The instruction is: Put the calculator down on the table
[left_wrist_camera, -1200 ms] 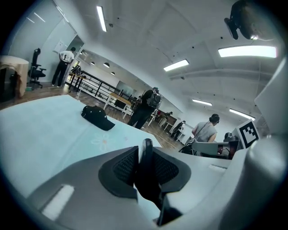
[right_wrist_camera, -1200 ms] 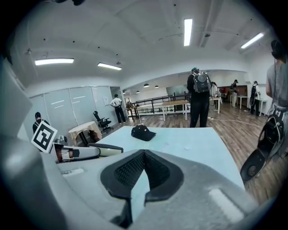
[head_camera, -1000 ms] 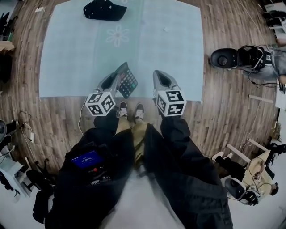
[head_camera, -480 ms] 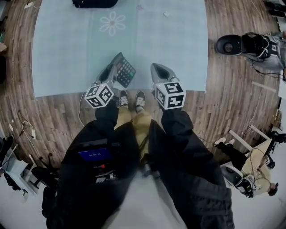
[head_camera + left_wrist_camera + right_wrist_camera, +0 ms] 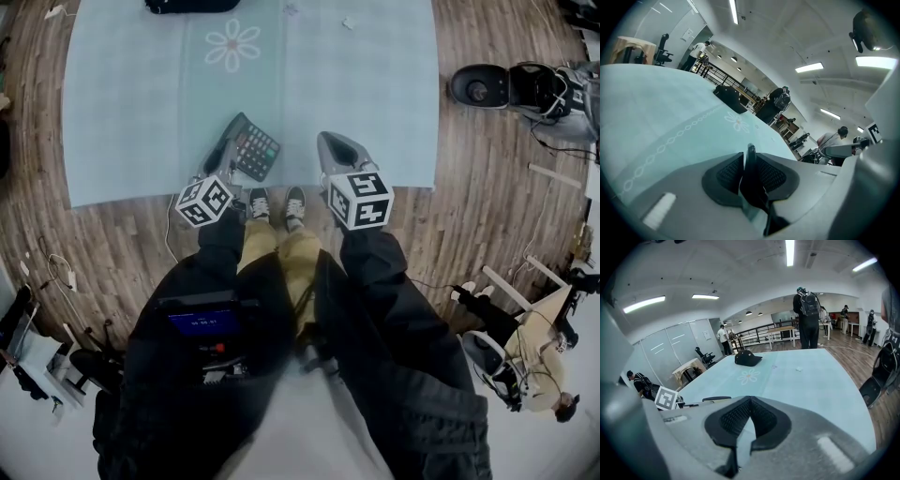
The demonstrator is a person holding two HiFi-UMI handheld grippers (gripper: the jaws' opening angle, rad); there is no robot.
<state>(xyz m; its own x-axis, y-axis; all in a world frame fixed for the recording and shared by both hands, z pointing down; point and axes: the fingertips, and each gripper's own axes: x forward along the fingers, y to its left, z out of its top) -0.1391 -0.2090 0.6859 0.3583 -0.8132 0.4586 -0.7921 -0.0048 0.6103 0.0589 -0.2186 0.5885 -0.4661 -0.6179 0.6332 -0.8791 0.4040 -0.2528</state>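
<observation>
Left gripper view, left tool (image 5: 749, 155) clamps calculator (image 5: 751, 180)

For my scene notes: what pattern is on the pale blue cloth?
A single white daisy on the cloth; head view shows it best.

calculator (image 5: 253, 148) over table (image 5: 375, 84) near edge, left of right gripper (image 5: 329, 141); cap (image 5: 192, 5) at far edge.

Open office or lab hall. Ceiling strip lights (image 5: 790, 251), glass partitions (image 5: 670, 348), office chair (image 5: 703, 357), wood floor (image 5: 487, 206)
</observation>
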